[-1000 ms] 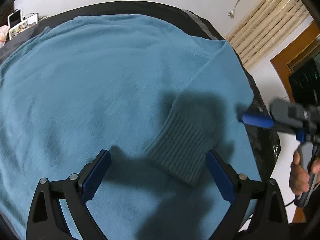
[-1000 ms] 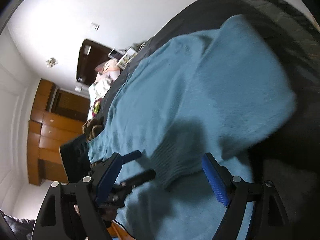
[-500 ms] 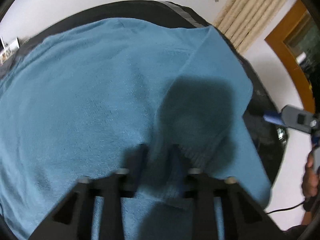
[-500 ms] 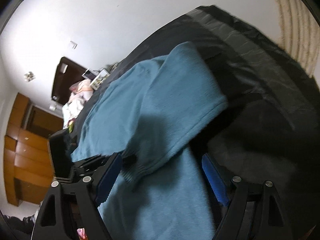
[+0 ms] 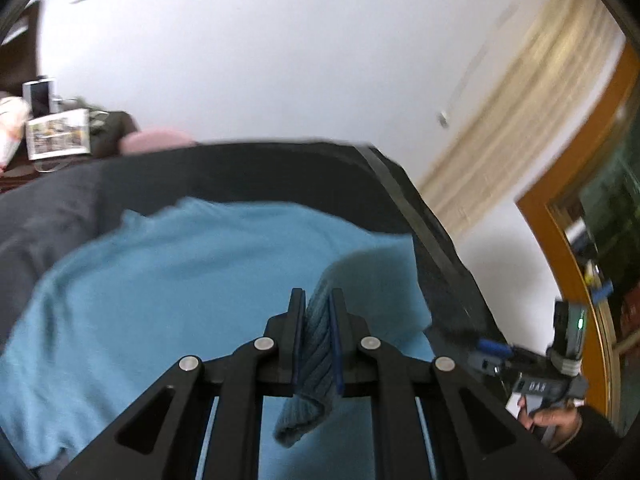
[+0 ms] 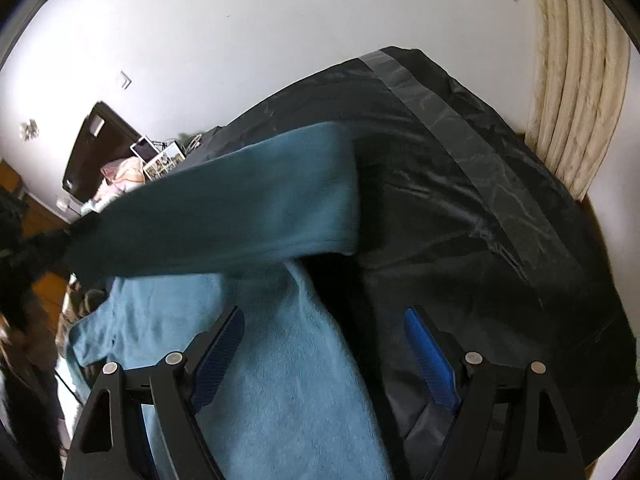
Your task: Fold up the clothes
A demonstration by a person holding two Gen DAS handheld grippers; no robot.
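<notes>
White walls and a pale curtain (image 6: 576, 80) back the dark-covered bed (image 6: 460, 184), where the blue sweater (image 5: 168, 304) lies spread across the cover. At six o'clock in the left wrist view, the left gripper (image 5: 318, 320) has its fingers clenched on the ribbed cuff (image 5: 316, 360), the sleeve (image 6: 240, 216) raised off the sweater's body. Over at four o'clock, the right gripper (image 6: 324, 356) hangs released, fingers wide above the sweater's edge and the cover.
</notes>
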